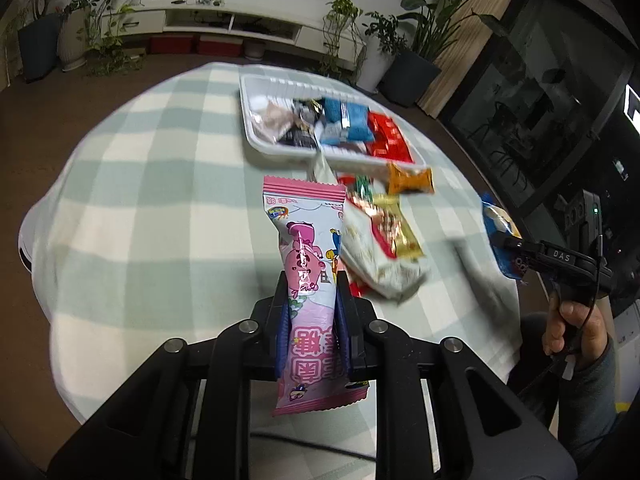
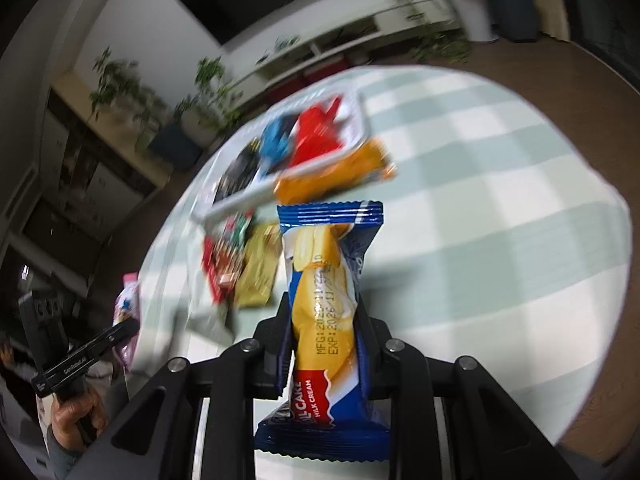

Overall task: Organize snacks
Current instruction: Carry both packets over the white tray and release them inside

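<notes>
Snacks in black, blue and red wrappers fill the white plastic tray (image 1: 256, 138) on the checked tablecloth (image 1: 160, 200). Left gripper (image 1: 312, 292) pinches a pink cartoon packet (image 1: 308, 280); right gripper (image 2: 322, 316) pinches a blue-yellow cake packet (image 2: 324, 300), its print readable only in the right view.

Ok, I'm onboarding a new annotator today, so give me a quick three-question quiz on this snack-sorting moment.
1. True or false: the left gripper is shut on a pink snack packet.
2. What does the right gripper hold? A) an orange packet B) a blue and yellow cake packet C) nothing
3. Fill in: the white tray stands on a ____ tablecloth.

Key
1. True. Its fingers clamp the packet at mid-length.
2. B. The orange packet lies on the cloth beside the tray.
3. Checked, in pale green and white.
</notes>
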Available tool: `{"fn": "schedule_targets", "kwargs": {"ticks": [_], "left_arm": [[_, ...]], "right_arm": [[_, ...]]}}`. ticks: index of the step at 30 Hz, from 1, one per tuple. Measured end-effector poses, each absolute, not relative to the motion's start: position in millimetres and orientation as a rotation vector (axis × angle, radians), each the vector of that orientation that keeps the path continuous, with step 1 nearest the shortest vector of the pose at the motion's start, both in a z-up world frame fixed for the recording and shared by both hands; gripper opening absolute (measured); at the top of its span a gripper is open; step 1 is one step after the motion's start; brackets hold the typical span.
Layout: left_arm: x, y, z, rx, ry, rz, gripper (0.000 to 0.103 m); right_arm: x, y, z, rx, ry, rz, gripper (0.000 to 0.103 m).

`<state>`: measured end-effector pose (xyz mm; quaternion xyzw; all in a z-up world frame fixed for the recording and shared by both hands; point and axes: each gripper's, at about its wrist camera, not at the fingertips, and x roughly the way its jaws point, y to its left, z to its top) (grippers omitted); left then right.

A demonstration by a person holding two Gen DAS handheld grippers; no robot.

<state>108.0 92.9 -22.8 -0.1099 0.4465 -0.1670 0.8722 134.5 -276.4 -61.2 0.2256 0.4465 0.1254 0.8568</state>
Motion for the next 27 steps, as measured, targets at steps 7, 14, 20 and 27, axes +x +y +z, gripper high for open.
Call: {"fn": "schedule_targets", "kwargs": {"ticks": [7,14,20,27], "left_arm": [[160,104,26,-0.217,0.848,-0.343,0.018],[244,86,68,-0.159,0.795,-0.35,0.018],[313,58,57,-0.11,0.836,-0.353,0.018],[368,43,5,-0.101,0.915,-0.344,0.018]], "right_arm": [[167,-315,-5,0.475,0.801,0.181,0.027],[223,-253,63,0.364,0.651,0.35,0.027],[293,-172,45,0.29,0.727,0.449,0.027],[340,-139,-17,0.245,0.868,0.424,0.027]]}}
